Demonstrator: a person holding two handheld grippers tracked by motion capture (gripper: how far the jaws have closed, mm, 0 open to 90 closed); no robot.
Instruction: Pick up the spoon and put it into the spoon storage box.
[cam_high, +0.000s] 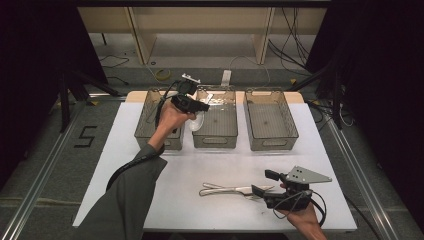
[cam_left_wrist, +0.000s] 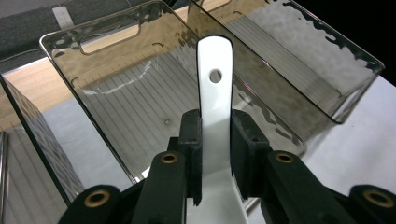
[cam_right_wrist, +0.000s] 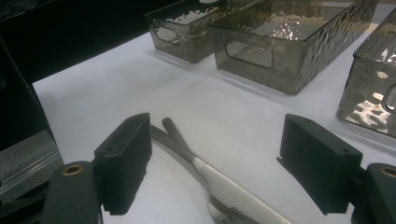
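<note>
My left gripper (cam_high: 201, 107) hangs above the back of the table, at the near left edge of the middle bin (cam_high: 216, 134). It is shut on the handle of a white plastic spoon (cam_high: 196, 122). In the left gripper view the spoon (cam_left_wrist: 215, 93) runs forward between the pads, its holed end over the middle bin's (cam_left_wrist: 126, 100) floor. My right gripper (cam_high: 265, 183) rests open near the front right of the table. Between its jaws lie a metal knife and a second metal utensil (cam_right_wrist: 212, 179), not gripped. That cutlery (cam_high: 227, 190) stretches leftward on the white tabletop.
Three smoky translucent bins stand in a row at the back: left bin (cam_high: 150, 117), middle bin, right bin (cam_high: 270, 120). The white tabletop (cam_high: 125, 150) lies between bins and cutlery. A sleeved forearm (cam_high: 135, 180) crosses the left side.
</note>
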